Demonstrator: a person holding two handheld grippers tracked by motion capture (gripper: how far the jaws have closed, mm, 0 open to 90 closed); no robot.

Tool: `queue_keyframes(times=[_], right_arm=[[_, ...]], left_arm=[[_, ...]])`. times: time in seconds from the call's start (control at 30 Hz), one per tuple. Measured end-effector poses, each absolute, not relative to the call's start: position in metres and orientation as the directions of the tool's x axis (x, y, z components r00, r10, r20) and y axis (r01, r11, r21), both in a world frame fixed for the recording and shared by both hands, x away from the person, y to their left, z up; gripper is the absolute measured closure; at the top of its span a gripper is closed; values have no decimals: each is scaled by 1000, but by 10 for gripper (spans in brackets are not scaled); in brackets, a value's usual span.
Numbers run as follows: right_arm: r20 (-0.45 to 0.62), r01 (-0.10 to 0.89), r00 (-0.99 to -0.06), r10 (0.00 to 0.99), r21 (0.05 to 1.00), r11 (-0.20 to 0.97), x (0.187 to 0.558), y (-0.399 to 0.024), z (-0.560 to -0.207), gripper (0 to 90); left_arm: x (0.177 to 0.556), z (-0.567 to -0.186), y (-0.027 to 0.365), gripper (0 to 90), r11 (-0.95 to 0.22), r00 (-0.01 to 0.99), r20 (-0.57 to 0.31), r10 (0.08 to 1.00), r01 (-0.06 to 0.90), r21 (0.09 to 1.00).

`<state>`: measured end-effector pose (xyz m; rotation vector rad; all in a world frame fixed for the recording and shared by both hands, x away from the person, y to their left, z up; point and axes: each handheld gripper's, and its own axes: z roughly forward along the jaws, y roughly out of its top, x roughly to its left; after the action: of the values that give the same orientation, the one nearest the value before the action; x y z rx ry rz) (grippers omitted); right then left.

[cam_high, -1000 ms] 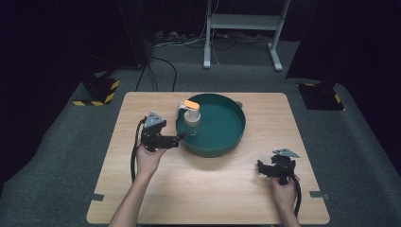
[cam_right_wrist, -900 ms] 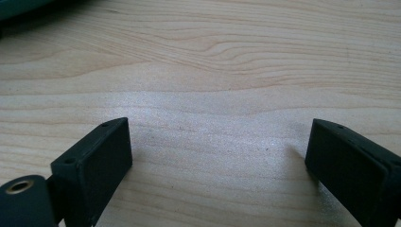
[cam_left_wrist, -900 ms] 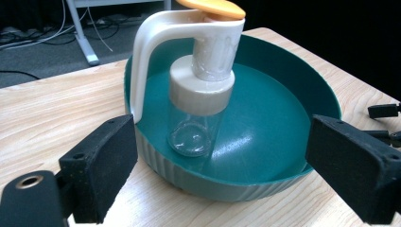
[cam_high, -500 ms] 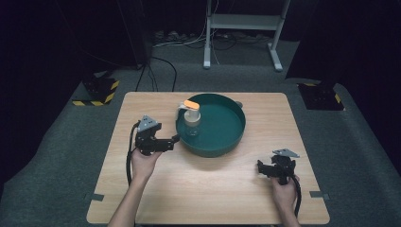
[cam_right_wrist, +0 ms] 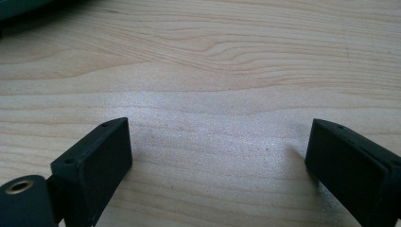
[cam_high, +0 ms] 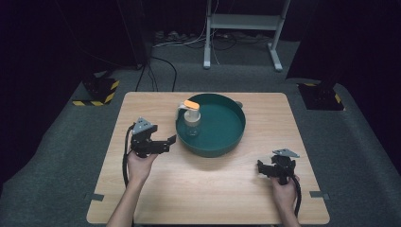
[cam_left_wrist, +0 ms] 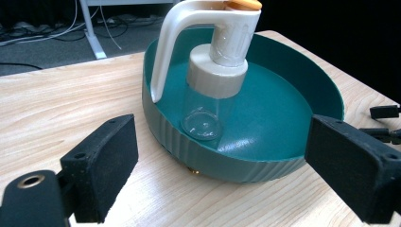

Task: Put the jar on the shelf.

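At centre of the high view: one round green basin [cam_high: 222,142] on the wooden surface [cam_high: 208,189]. Contents: one clear bottle [cam_high: 191,126] with white collar, white handle and orange cap, upright against the basin's left inner wall.

Left of the basin: left gripper [cam_high: 163,142], held in a hand, fingers spread wide and empty, pointed toward the basin. Compared with a second ago it sits lower and farther left in the frame, drawn back from the rim; a gap of bare surface now separates fingertips and basin wall. In the left gripper view the bottle [cam_left_wrist: 208,94] stands framed between the open fingers [cam_left_wrist: 101,170], well ahead of them.

Lower right of the high view: right gripper [cam_high: 267,169], resting over bare wood, fingers wide and empty, unmoved.

Assessment: the bottle is not yet grasped. The retreat likely serves to re-align the approach; the reach into the basin remains to be done.
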<state>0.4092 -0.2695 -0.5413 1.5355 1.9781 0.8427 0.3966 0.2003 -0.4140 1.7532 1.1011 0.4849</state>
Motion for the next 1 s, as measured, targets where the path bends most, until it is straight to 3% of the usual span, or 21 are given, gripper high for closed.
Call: queue_keyframes(times=[1.0], right_arm=[[-11,664,-244,970,727,175,409,-270,-541,76]], left_arm=[[381,-431,219,110,-96,472,-165,866,481,872]])
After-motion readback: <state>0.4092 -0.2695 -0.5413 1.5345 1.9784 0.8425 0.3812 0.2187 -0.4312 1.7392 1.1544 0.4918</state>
